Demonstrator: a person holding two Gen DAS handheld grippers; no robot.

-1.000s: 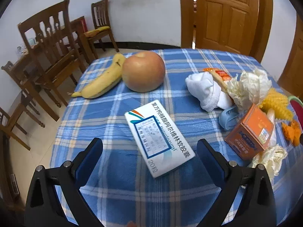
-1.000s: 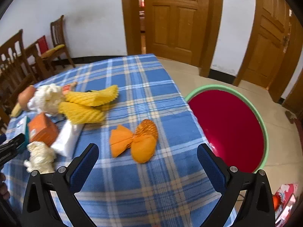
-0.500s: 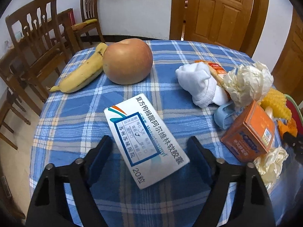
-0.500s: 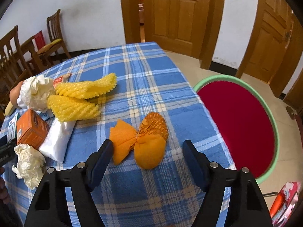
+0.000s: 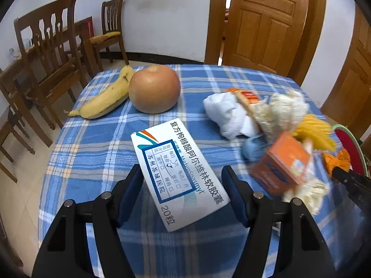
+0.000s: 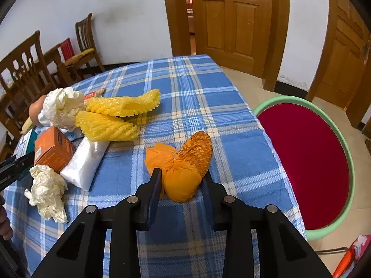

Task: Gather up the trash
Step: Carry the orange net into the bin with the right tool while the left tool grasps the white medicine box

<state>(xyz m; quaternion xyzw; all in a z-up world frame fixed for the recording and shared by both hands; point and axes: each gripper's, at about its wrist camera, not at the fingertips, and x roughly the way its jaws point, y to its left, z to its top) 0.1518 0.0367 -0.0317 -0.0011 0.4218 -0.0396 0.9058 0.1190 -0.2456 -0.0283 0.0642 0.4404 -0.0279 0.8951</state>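
A banana (image 5: 104,98) and an apple (image 5: 154,89) lie touching at upper centre on a desk (image 5: 92,143) under blue plaid cloth. Wooden chairs (image 5: 46,53) stand at upper left; a panelled door (image 5: 266,23) fills the upper right.

Both wrist views tilted steeply down, low and close over the blue plaid tablecloth (image 5: 97,153), facing the far wall and wooden door (image 6: 234,20). Left one sat nearer the chairs' (image 5: 46,53) side of the table, right one nearer the red basin (image 6: 306,162). Shared between them: orange box (image 5: 281,162), crumpled paper wad (image 6: 47,192), yellow foam net (image 6: 123,106), same door.
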